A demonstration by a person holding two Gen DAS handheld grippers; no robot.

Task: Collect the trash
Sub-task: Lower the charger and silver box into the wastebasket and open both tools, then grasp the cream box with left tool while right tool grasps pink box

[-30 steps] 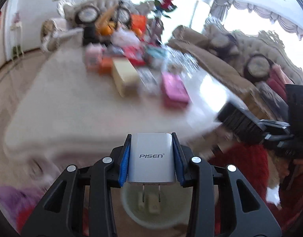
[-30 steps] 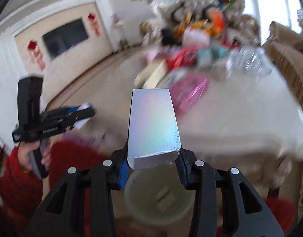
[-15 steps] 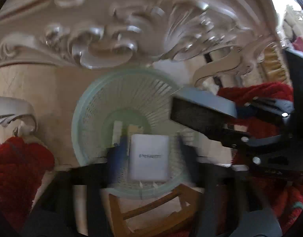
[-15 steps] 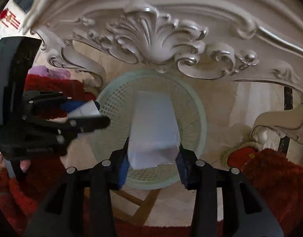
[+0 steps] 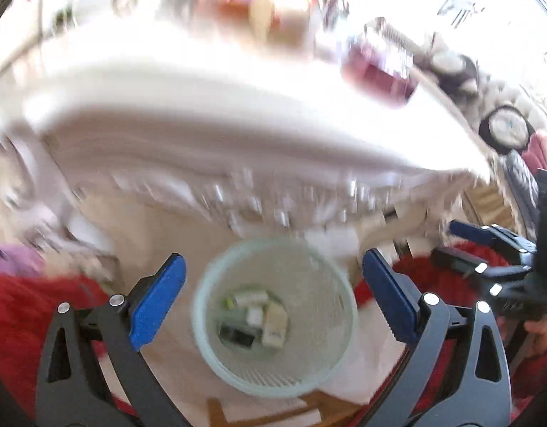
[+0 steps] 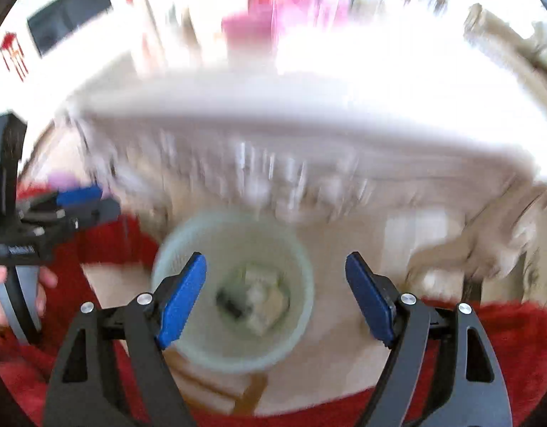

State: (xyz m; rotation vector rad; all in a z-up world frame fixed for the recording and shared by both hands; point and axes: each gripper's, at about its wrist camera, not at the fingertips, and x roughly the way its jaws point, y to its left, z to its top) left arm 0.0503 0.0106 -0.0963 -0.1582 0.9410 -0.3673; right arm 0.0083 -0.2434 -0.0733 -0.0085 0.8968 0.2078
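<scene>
A pale green mesh waste basket (image 5: pixel 209 323) stands on the floor under the table edge; it also shows in the right wrist view (image 6: pixel 302 306). Several pieces of trash (image 5: pixel 255 316) lie at its bottom, among them white and dark items (image 6: pixel 255 302). My left gripper (image 5: pixel 273 299) is open and empty above the basket. My right gripper (image 6: pixel 275 295) is open and empty above it too. Each gripper shows in the other's view: the right one (image 5: pixel 487 249) and the left one (image 6: pixel 70 206). Both views are blurred.
A white carved table (image 5: pixel 238 114) with a pink box (image 5: pixel 376 74) and other blurred items fills the upper half. Red carpet (image 6: pixel 487 338) lies around the basket. A sofa (image 5: pixel 505 128) stands at the right. A wooden frame (image 5: pixel 259 412) lies by the basket.
Both grippers opened and let go: the white charger and the shiny silver box are gone from the fingers and lie in the basket. Both views have swung up toward the table.
</scene>
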